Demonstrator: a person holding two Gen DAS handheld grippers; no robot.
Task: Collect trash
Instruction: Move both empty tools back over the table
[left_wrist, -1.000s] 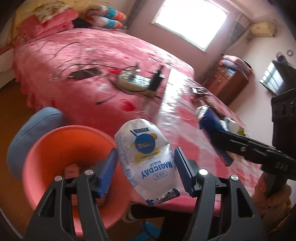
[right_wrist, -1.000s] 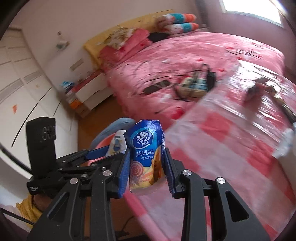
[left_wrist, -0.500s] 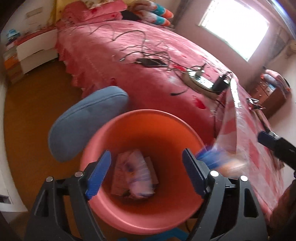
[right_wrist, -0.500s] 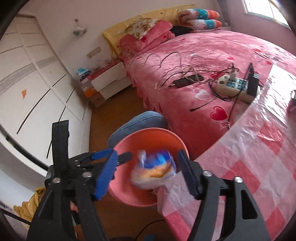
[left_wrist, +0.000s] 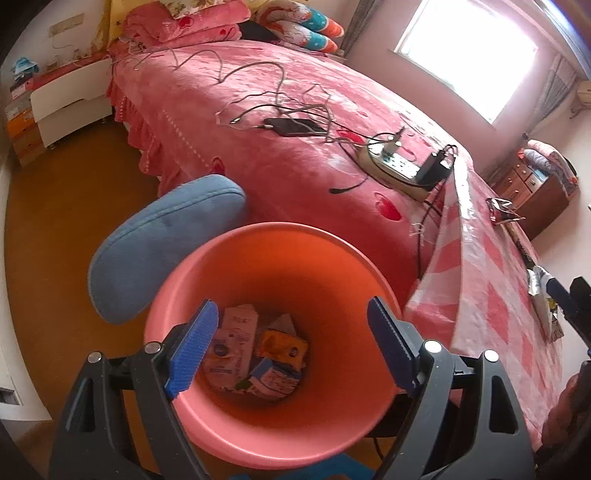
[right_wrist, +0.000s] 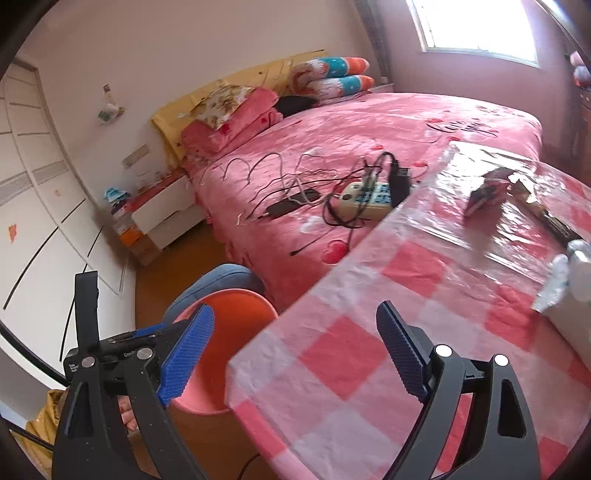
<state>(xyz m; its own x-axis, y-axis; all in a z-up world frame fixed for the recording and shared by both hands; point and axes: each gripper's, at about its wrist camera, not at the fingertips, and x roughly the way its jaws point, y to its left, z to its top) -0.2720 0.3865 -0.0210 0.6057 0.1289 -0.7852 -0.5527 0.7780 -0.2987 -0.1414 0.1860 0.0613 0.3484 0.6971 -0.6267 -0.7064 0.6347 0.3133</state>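
A salmon-orange trash bin (left_wrist: 229, 435) stands on the floor beside the table; several wrappers (left_wrist: 258, 354) lie at its bottom. My left gripper (left_wrist: 291, 347) is open and empty right above the bin. My right gripper (right_wrist: 295, 354) is open and empty over the near corner of the pink checked table (right_wrist: 424, 314). The bin also shows in the right wrist view (right_wrist: 236, 299), with the left gripper (right_wrist: 147, 339) over it. More trash lies on the table: a dark red wrapper (right_wrist: 487, 192) and crumpled clear plastic (right_wrist: 565, 273).
A blue cushioned chair back (left_wrist: 159, 243) leans next to the bin. The pink bed (left_wrist: 280, 118) carries a power strip (left_wrist: 399, 166), a phone (left_wrist: 295, 127) and tangled cables. A white nightstand (right_wrist: 166, 210) stands by the wall.
Both grippers opened and dropped their packets, the white snack bag and the blue tissue pack, into the bin. The right gripper has swung back over the table.
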